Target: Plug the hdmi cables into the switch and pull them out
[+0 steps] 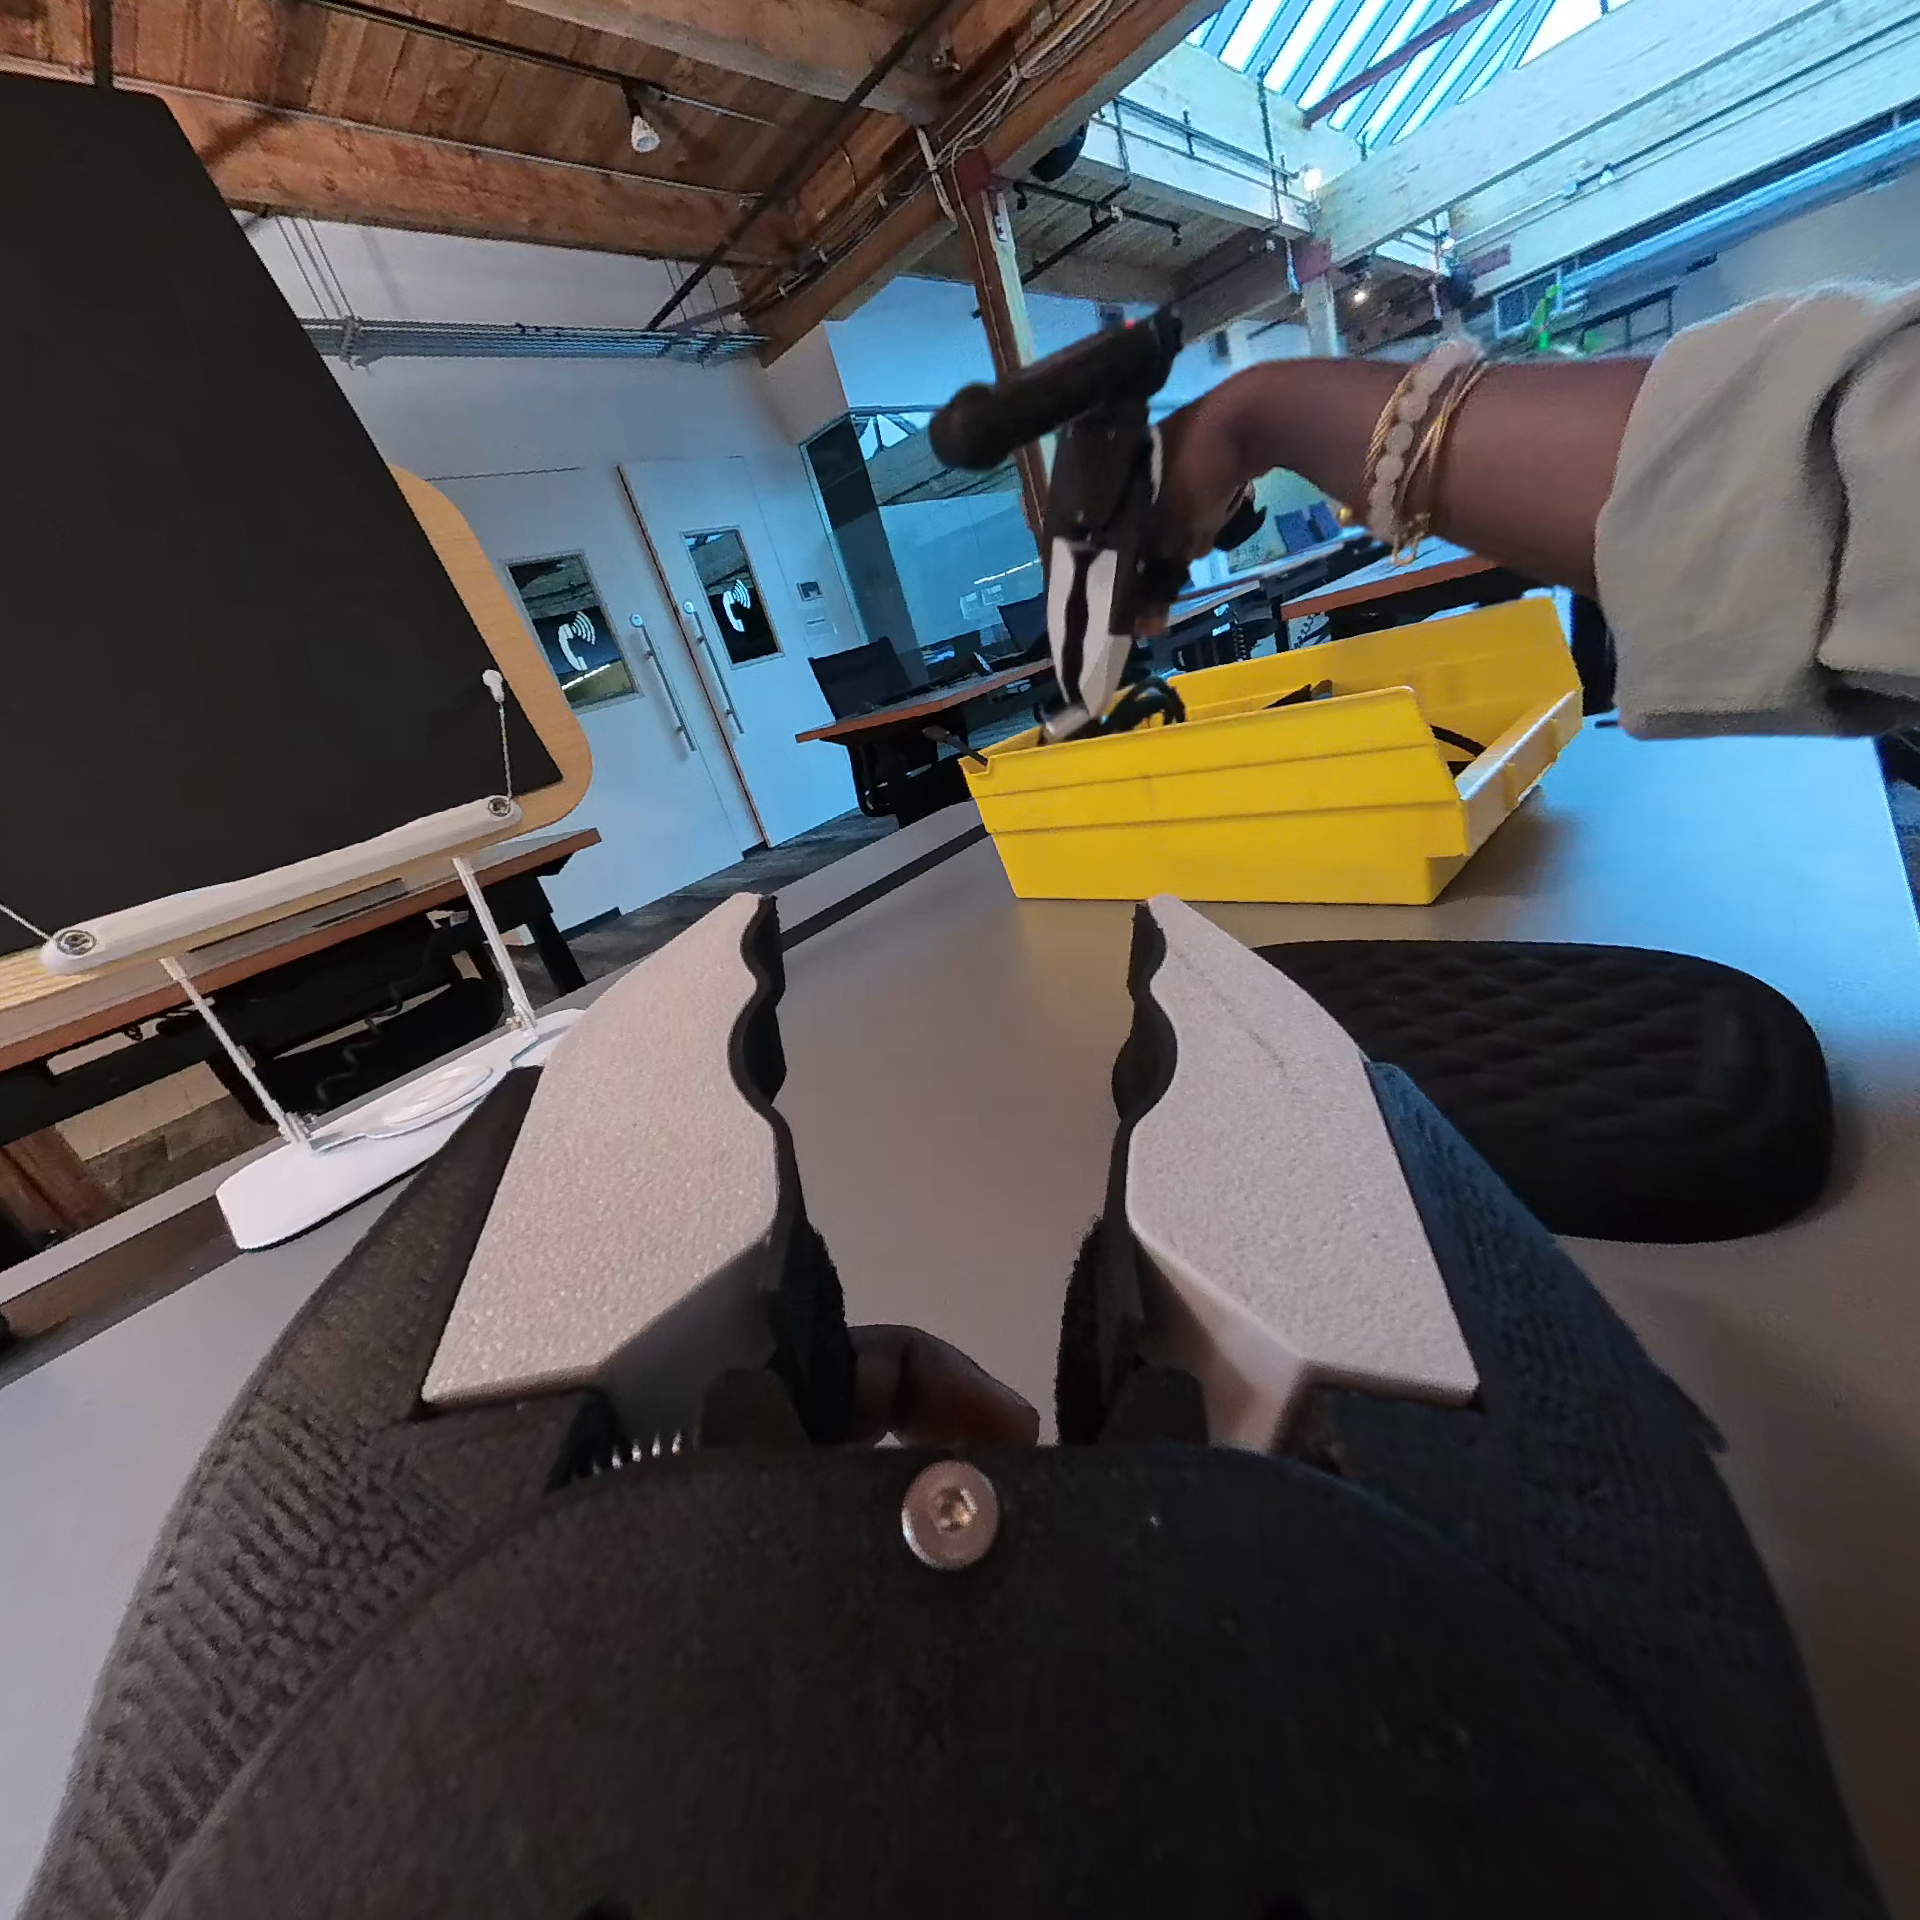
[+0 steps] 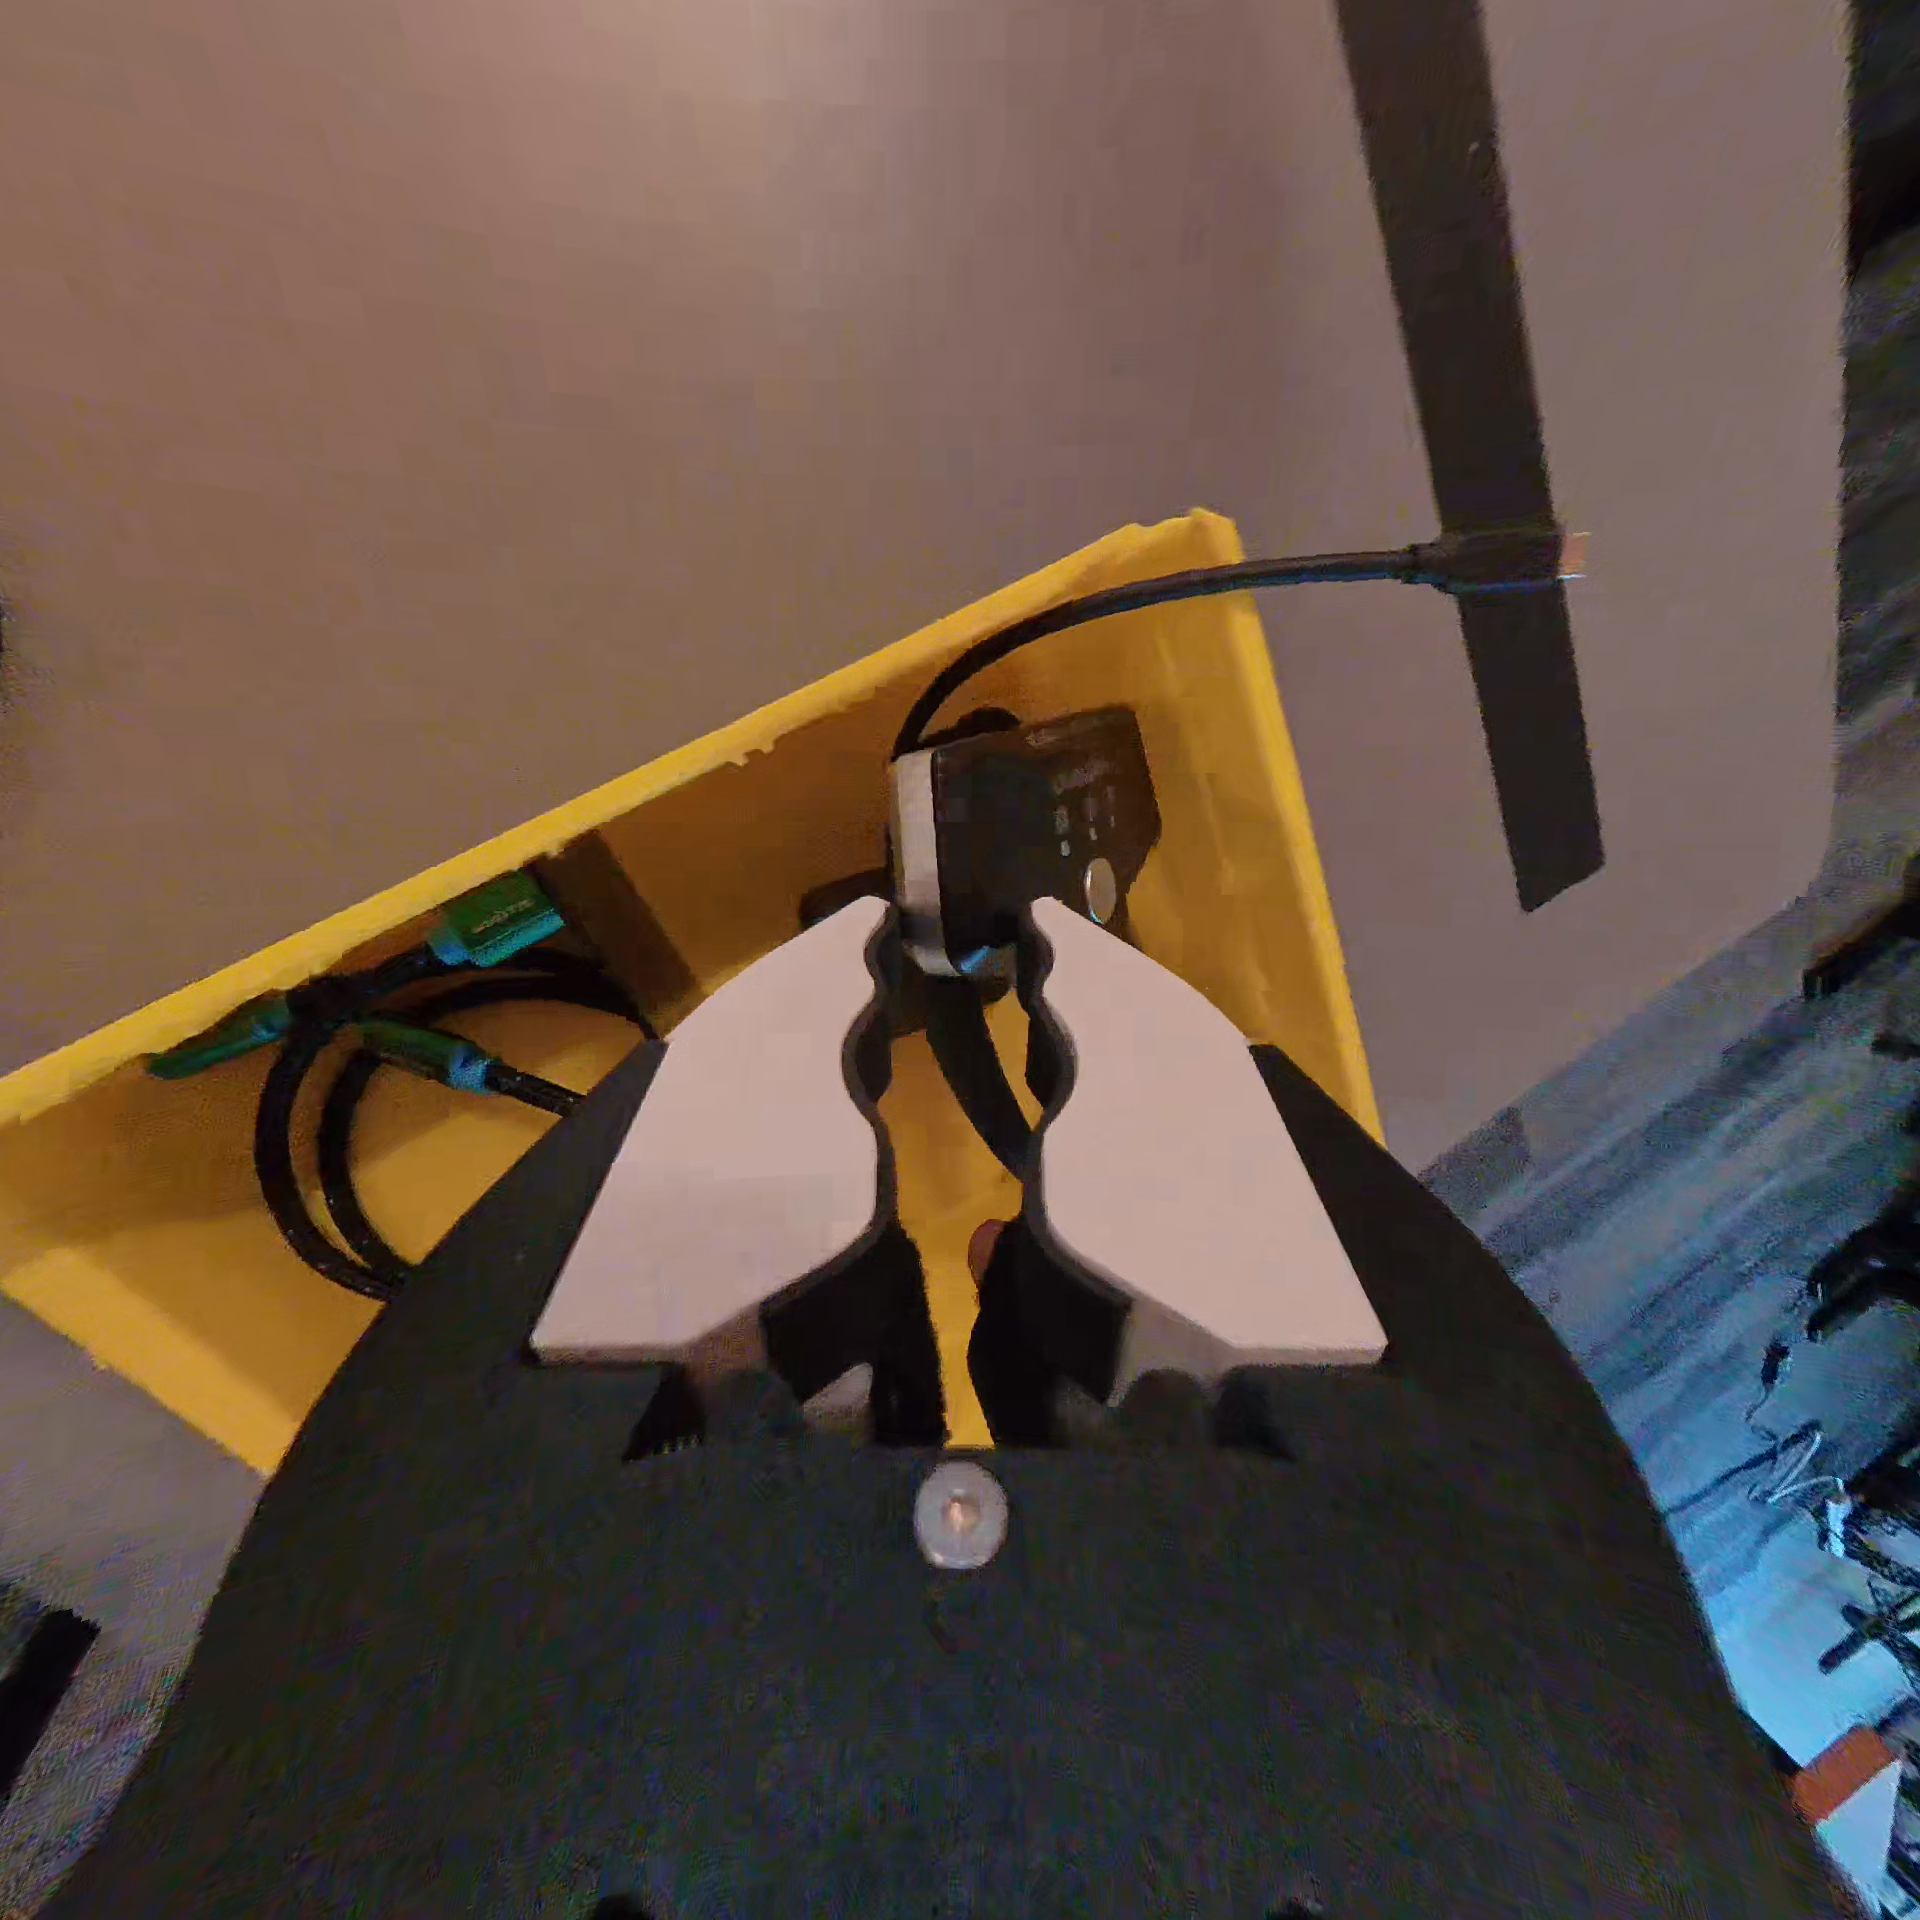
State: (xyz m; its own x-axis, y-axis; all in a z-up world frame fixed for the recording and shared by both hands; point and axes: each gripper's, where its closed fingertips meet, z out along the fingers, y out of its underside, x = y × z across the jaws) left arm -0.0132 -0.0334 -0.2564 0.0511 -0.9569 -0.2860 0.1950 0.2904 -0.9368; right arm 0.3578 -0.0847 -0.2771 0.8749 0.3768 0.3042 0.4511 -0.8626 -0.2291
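In the right wrist view, a small black HDMI switch (image 2: 1029,810) with a silver end lies in the yellow bin (image 2: 1268,831). My right gripper (image 2: 961,920) reaches into the bin, its jaws closed on the near end of the switch. A black lead (image 2: 1143,592) runs from the switch over the bin wall to a plug (image 2: 1496,561). Coiled black HDMI cables with green plugs (image 2: 488,920) lie in the bin's other compartment. My left gripper (image 1: 951,935) is open and empty above the grey table (image 1: 935,1143). It sees the right gripper (image 1: 1081,707) dipping into the bin (image 1: 1226,821).
A black quilted pad (image 1: 1579,1081) lies on the table between my left gripper and the bin. A black board on a white stand (image 1: 187,520) stands at the left. A black strip (image 2: 1475,447) crosses the table beyond the bin. A person's sleeved arm (image 1: 1714,499) holds the right gripper. One gripper's finger ends stand about 40 cm off the other's.
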